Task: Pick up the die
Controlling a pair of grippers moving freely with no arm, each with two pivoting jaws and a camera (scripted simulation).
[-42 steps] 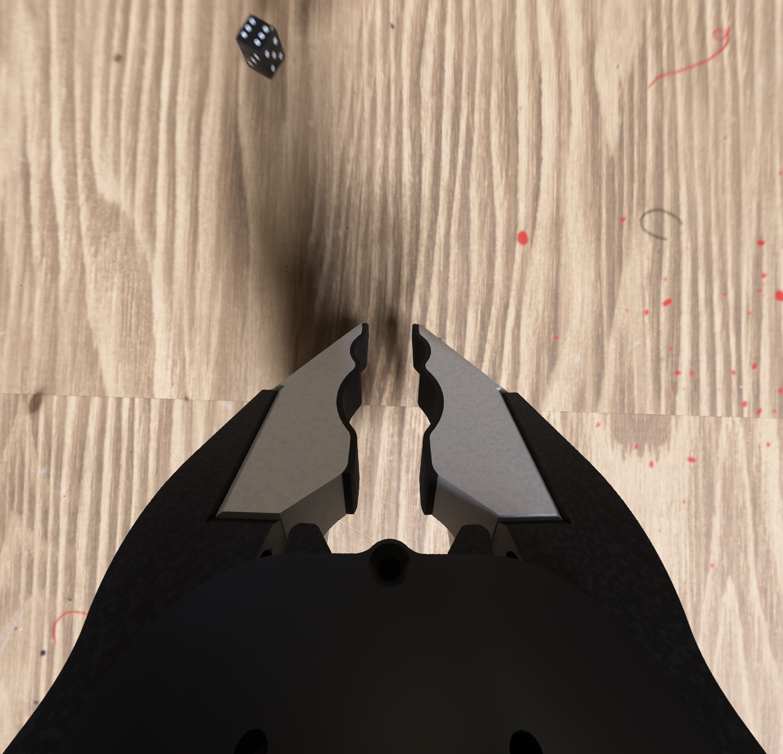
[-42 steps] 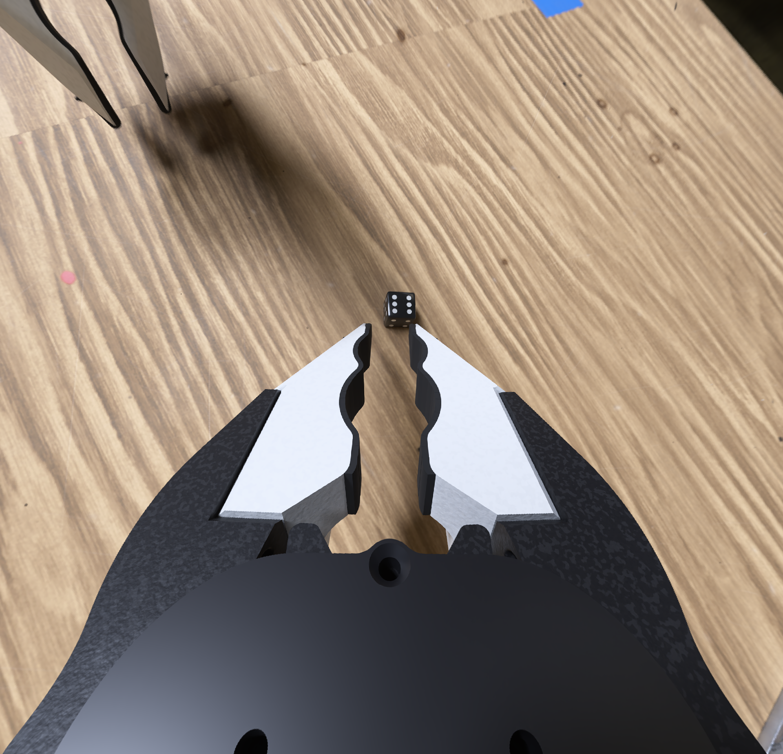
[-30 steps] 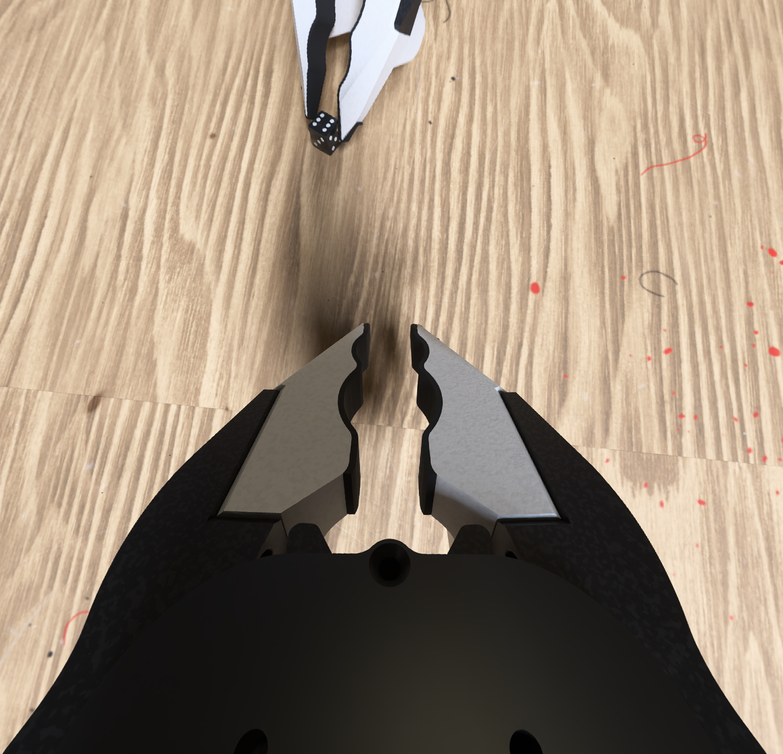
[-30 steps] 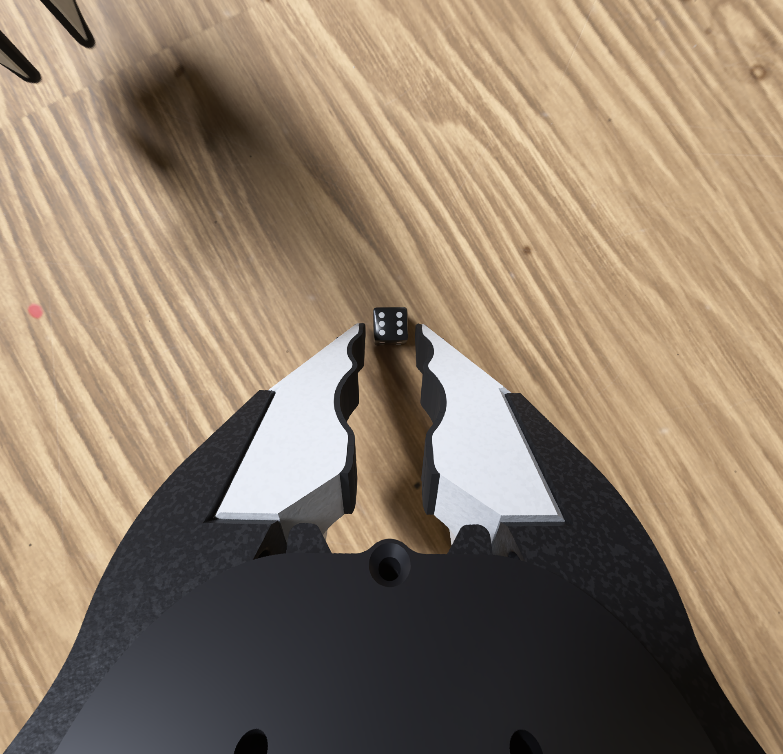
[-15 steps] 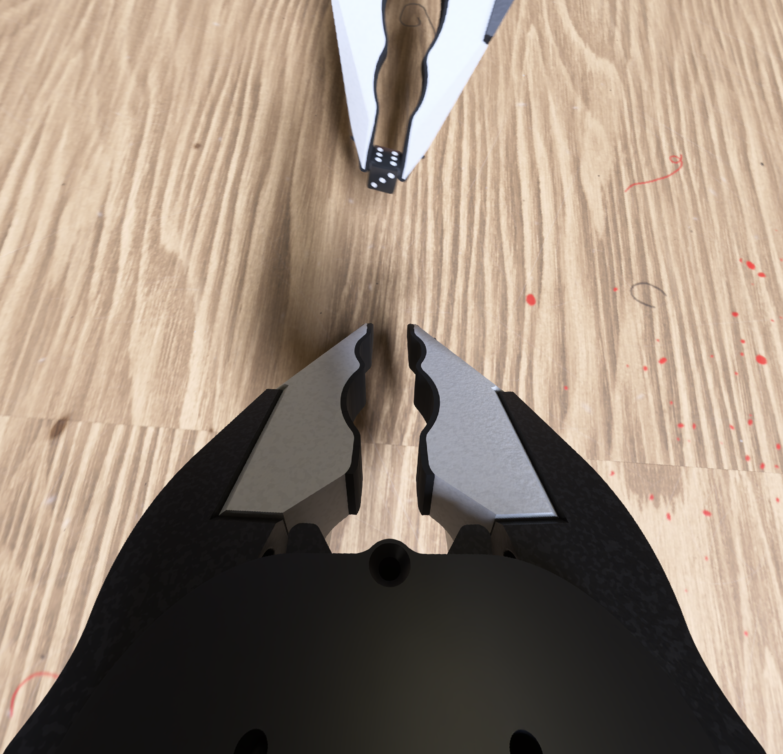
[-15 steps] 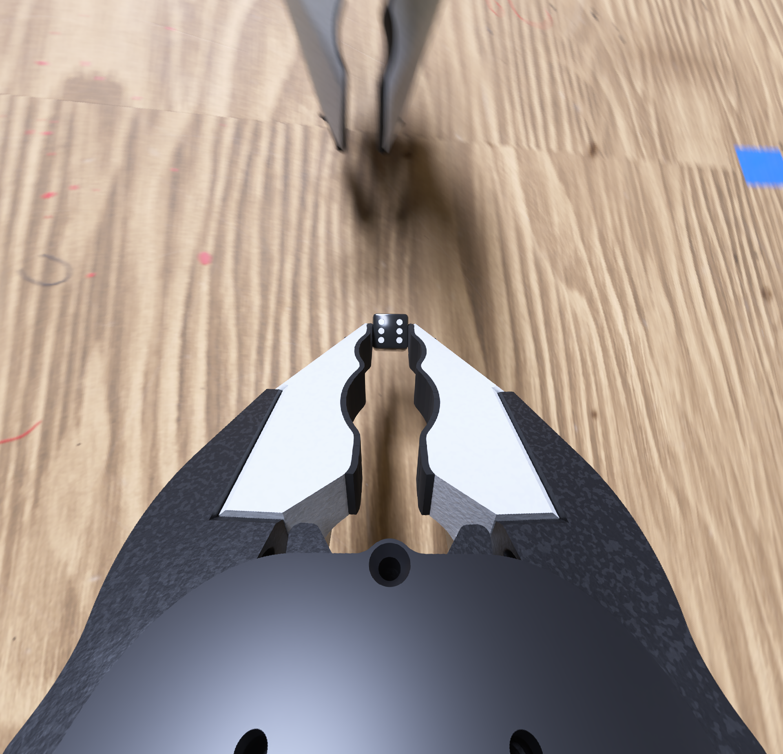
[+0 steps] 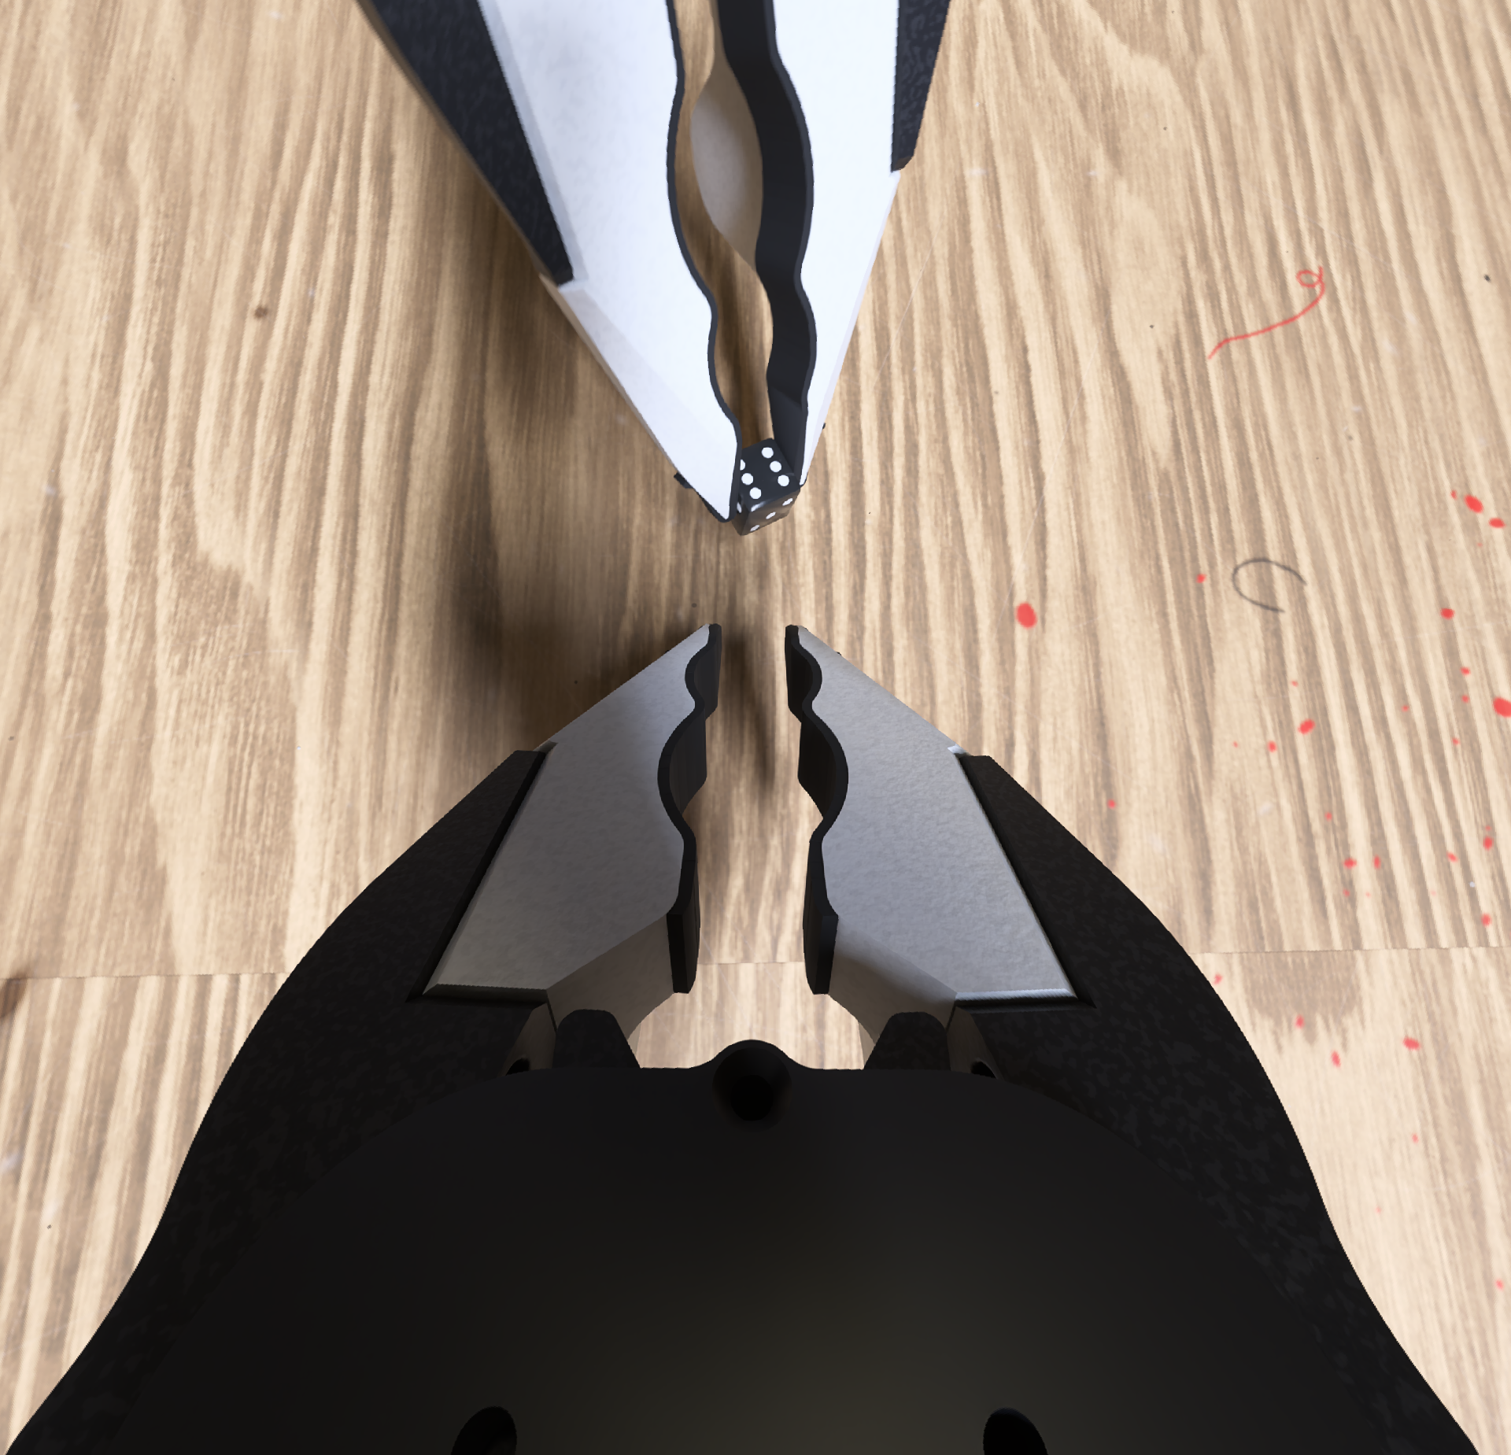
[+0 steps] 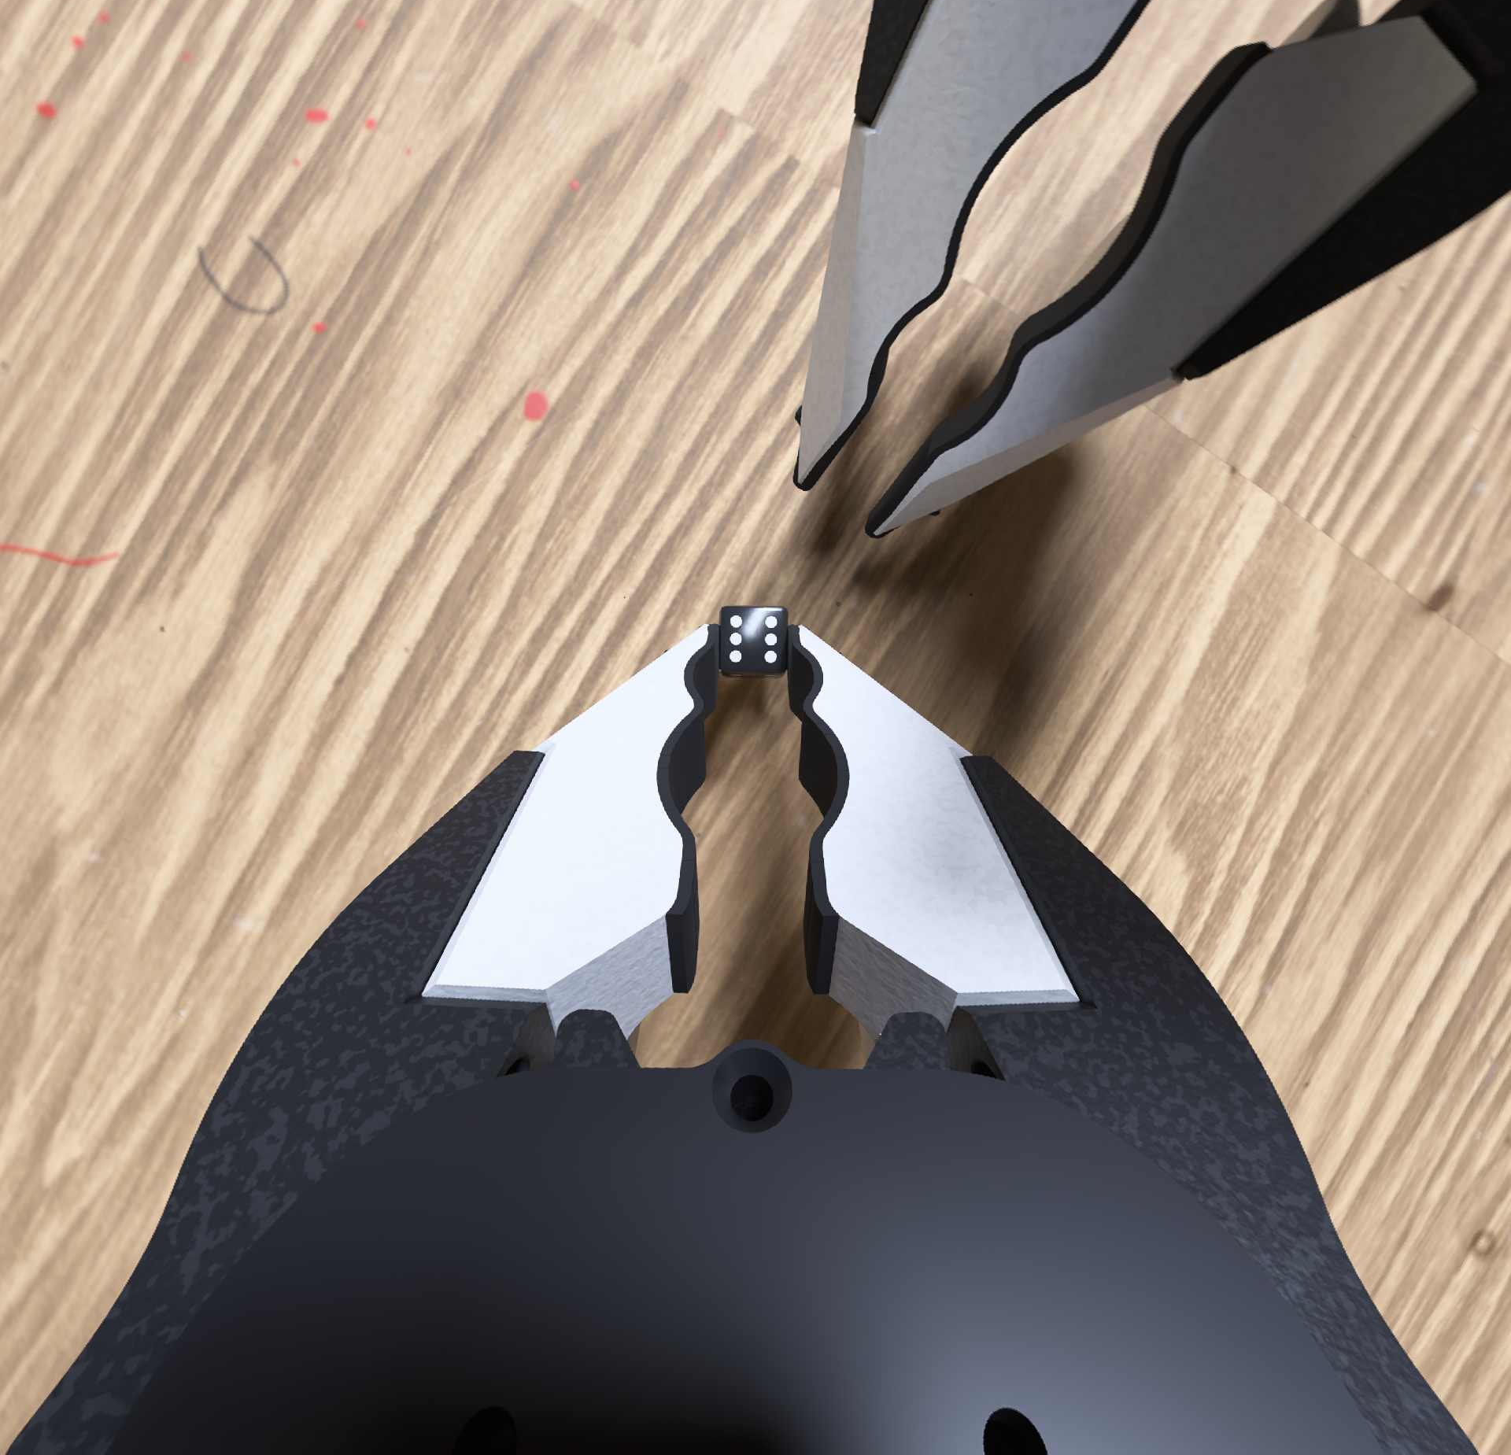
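A small black die (image 8: 752, 639) with white pips sits pinched between the fingertips of my right gripper (image 8: 752, 636), which is shut on it close over the wooden table (image 8: 327, 762). In the left wrist view the die (image 7: 764, 480) shows at the tips of the right gripper (image 7: 764, 500), which points down toward me. My left gripper (image 7: 752, 635) is empty, its jaws a narrow gap apart, a short way in front of the die. It also shows in the right wrist view (image 8: 840, 507), just beyond the die and to the right.
The tabletop bears red paint specks (image 7: 1026, 616), a red scribble (image 7: 1267, 320) and a pencil arc (image 7: 1263, 582) to the right in the left wrist view. A board seam (image 7: 163, 976) crosses the table under the left gripper.
The right gripper closed its fingertips on the die and swung with it toward the left gripper. The two grippers now stand much closer, tip to tip. The left gripper's gap is unchanged.
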